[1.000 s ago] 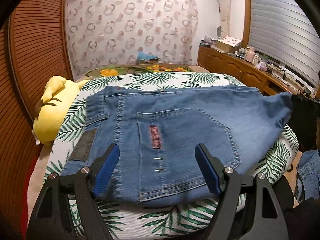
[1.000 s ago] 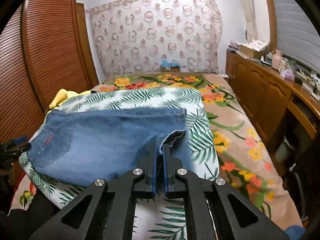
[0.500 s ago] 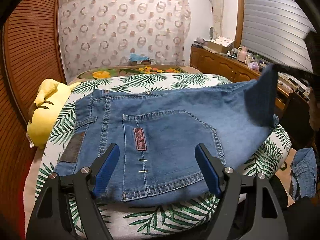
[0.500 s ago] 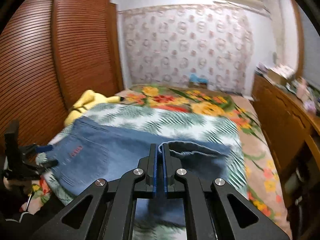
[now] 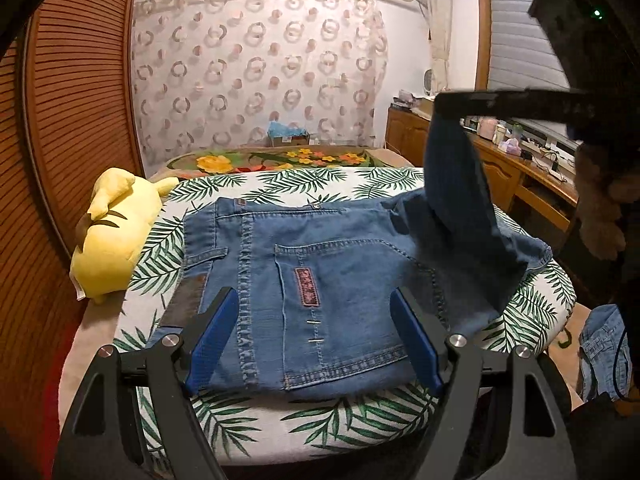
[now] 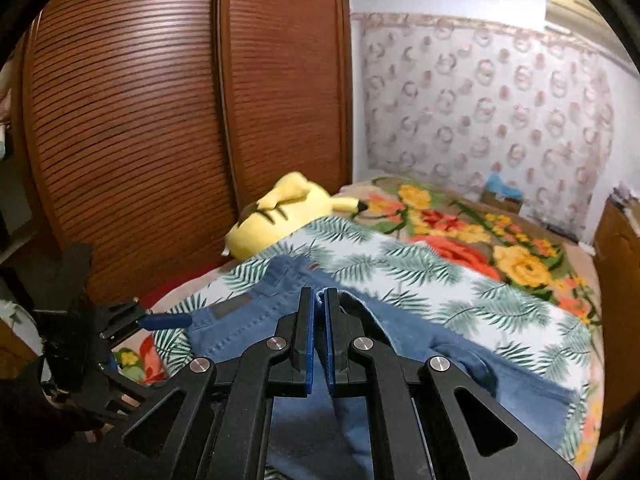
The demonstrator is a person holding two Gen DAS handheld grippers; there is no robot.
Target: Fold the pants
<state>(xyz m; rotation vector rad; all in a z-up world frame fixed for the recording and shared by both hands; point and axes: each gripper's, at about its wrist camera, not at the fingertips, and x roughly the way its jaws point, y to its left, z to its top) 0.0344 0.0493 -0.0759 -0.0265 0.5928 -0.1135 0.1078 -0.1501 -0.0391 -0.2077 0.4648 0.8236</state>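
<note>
Only the jeans (image 5: 340, 280) bear a pink patch (image 5: 306, 286), lettering illegible.

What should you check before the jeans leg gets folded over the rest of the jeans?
1. Right gripper has the leg end: ok, its jaws are shut on the jeans hem.
2. Leg is lifted off the bed: ok, it hangs from the right gripper above the leafy sheet.
3. Left gripper is out of the way: ok, its jaws are open and hold nothing, low over the waist end.
4. Waist part lies flat: ok, the pocket side looks smooth.
5. Yellow plush toy is clear of the landing spot: ok, it lies beside the jeans.
6. Hem grip catches both layers: cannot tell.
</note>
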